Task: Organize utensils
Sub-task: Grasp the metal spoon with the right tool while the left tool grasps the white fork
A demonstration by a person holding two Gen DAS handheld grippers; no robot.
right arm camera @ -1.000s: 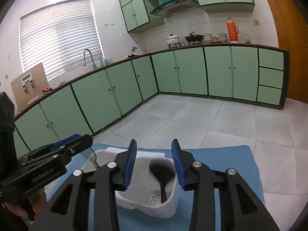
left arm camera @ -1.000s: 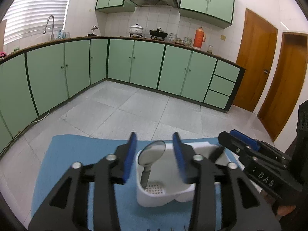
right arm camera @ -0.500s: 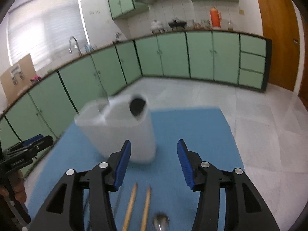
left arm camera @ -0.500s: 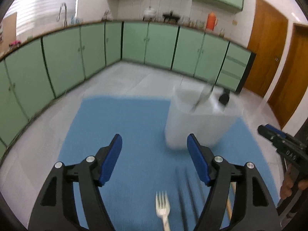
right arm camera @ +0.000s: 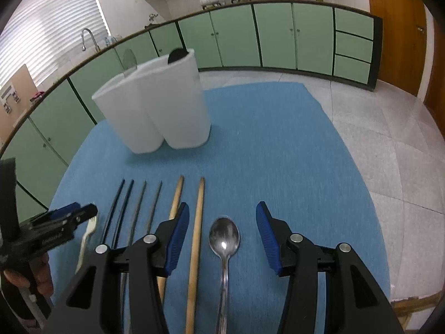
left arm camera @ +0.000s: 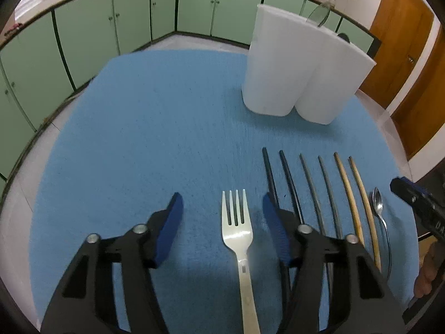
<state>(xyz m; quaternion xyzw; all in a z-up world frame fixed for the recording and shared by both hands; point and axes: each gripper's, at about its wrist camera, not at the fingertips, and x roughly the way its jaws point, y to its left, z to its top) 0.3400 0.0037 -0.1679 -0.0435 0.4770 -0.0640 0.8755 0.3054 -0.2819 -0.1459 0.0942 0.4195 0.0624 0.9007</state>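
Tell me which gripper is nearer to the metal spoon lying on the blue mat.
Right. The right gripper hangs over the spoon, whose bowl lies between its open jaws. The left gripper is at the row's other end, over the fork, its jaws closing without touching it.

A matt, napped blue cloth [left arm camera: 155,128] covers the surface under a satin metal fork [left arm camera: 237,228], a glossy metal spoon [right arm camera: 224,236], pale smooth wooden chopsticks [right arm camera: 198,222] and a matt white plastic holder [left arm camera: 292,72].
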